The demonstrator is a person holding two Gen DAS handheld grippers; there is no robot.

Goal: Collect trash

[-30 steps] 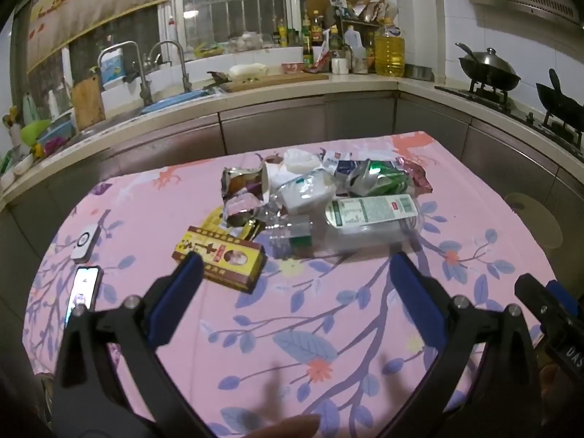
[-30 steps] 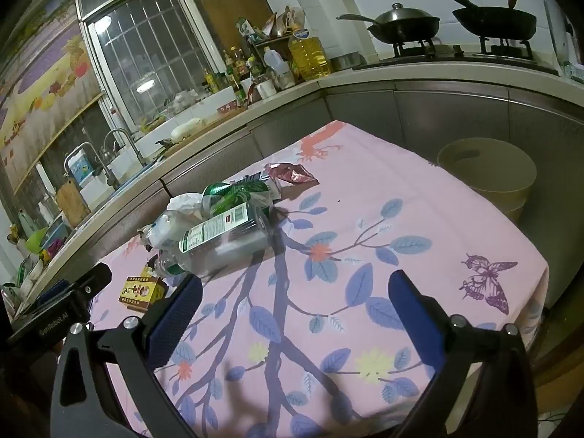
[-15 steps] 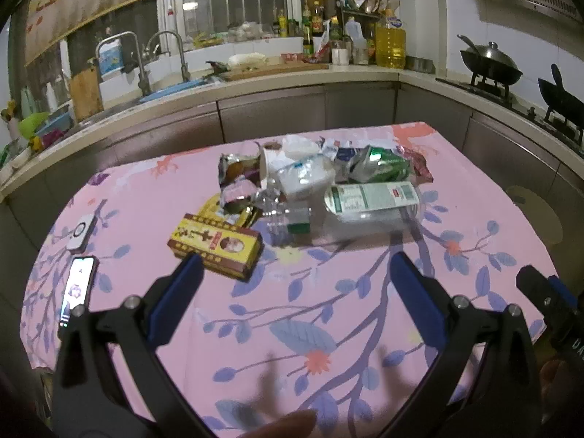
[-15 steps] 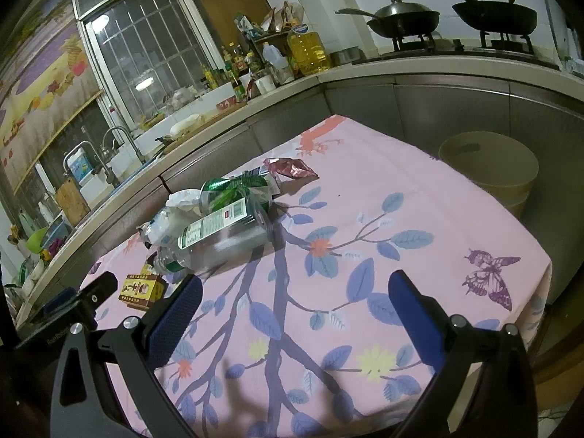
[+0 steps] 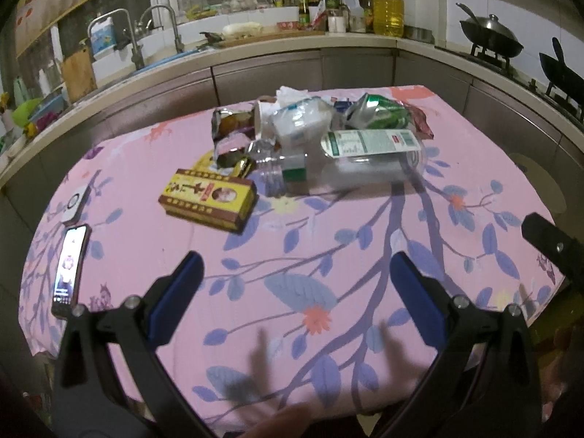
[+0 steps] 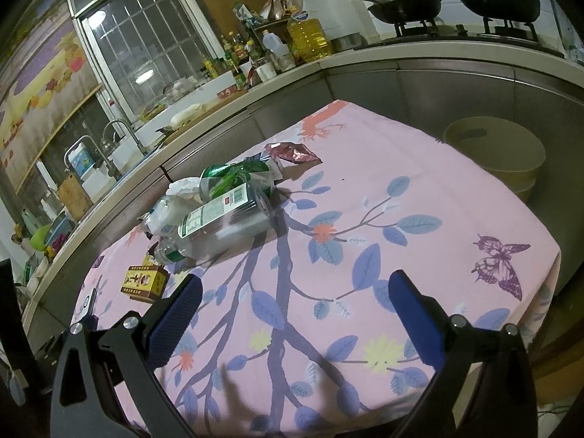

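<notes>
A heap of trash lies on the pink flowered tablecloth [image 5: 328, 255]: a clear plastic bottle [image 5: 365, 153] with a green-white label, a crushed green can [image 5: 379, 115], a white plastic container [image 5: 299, 124], foil wrappers [image 5: 230, 131] and a yellow-red carton [image 5: 208, 199]. The bottle [image 6: 226, 219], can [image 6: 233, 179] and carton [image 6: 142, 281] also show in the right wrist view. My left gripper [image 5: 295, 277] is open and empty, near the table's front edge, short of the heap. My right gripper [image 6: 292, 299] is open and empty over the cloth, right of the heap.
A phone [image 5: 69, 266] and a white round device [image 5: 75, 206] lie at the table's left. A cream bin [image 6: 496, 149] stands on the floor right of the table. Kitchen counter, sink [image 5: 146, 51] and woks [image 6: 405, 3] ring the table.
Both grippers have moved a little forward toward the heap, which now looks larger. Both stay open. The trash has not moved.
</notes>
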